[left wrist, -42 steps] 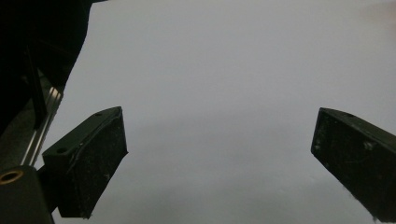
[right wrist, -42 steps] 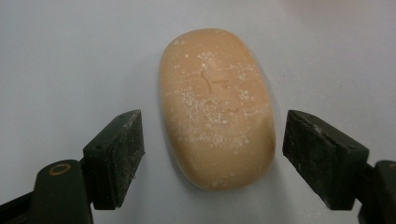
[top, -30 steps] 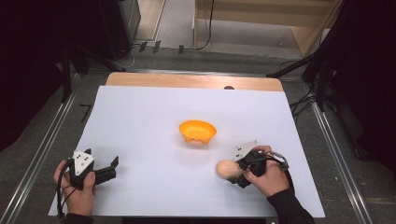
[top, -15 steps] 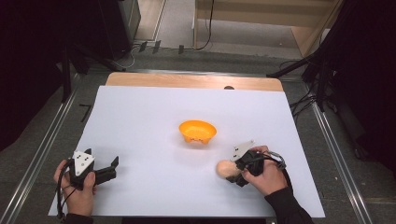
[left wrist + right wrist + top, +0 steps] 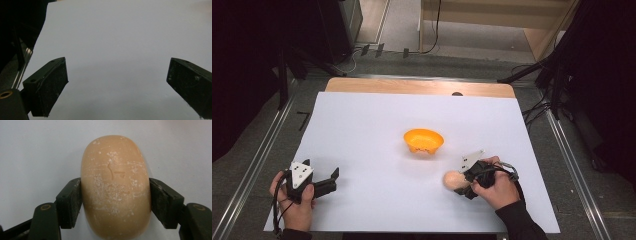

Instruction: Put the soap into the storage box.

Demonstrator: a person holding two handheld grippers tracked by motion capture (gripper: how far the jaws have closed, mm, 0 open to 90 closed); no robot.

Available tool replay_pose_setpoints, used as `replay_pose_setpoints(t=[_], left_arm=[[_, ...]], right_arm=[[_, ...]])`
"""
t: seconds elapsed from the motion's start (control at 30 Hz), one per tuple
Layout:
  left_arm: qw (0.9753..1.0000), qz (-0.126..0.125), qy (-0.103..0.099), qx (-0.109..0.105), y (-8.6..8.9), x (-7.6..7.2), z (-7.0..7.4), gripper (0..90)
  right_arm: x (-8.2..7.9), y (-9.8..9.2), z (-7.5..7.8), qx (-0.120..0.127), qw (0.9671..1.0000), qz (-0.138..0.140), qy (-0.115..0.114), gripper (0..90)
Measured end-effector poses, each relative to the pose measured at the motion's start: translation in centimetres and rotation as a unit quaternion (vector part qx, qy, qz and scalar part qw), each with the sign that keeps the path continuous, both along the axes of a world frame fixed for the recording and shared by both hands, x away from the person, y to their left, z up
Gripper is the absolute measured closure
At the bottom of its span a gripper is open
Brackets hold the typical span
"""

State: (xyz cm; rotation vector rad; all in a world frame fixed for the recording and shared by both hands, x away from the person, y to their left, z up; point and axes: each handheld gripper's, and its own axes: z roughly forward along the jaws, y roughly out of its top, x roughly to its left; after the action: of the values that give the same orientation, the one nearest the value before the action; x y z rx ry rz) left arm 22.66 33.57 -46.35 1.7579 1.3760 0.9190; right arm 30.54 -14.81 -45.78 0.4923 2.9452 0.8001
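A peach-coloured oval bar of soap (image 5: 116, 187) fills the middle of the right gripper view, and both black jaws press on its sides. In the high view my right gripper (image 5: 460, 184) is shut on that soap (image 5: 452, 179) at the table's front right. An orange bowl (image 5: 423, 140) stands near the centre of the white table, a short way beyond and left of the soap. My left gripper (image 5: 333, 176) rests at the front left, held in a hand, jaws wide apart with nothing between them. Bare white table lies under my left gripper (image 5: 117, 82) in its own view.
The white table top (image 5: 377, 120) has a wooden strip along its far edge. Metal rails (image 5: 259, 150) run down both sides. Dark stands and cables crowd the floor behind and to the right.
The right gripper with the soap has shifted very slightly. The left gripper and the bowl have stayed put.
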Motion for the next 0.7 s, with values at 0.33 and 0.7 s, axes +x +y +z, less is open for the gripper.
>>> replay_pose_setpoints(t=[0.33, 0.7], left_arm=[[1.0, 0.0, 0.001, 0.001, -0.01, 0.0, 0.0, 3.9], [1.0, 0.0, 0.0, 0.0, 0.01, 0.02, -0.01, 3.8]], right_arm=[[0.0, -0.32, 0.43, 0.006, 1.0, -0.002, -0.005, 32.5], [0.15, -0.39, 0.58, 0.011, 0.9999, -0.001, -0.002, 32.6]])
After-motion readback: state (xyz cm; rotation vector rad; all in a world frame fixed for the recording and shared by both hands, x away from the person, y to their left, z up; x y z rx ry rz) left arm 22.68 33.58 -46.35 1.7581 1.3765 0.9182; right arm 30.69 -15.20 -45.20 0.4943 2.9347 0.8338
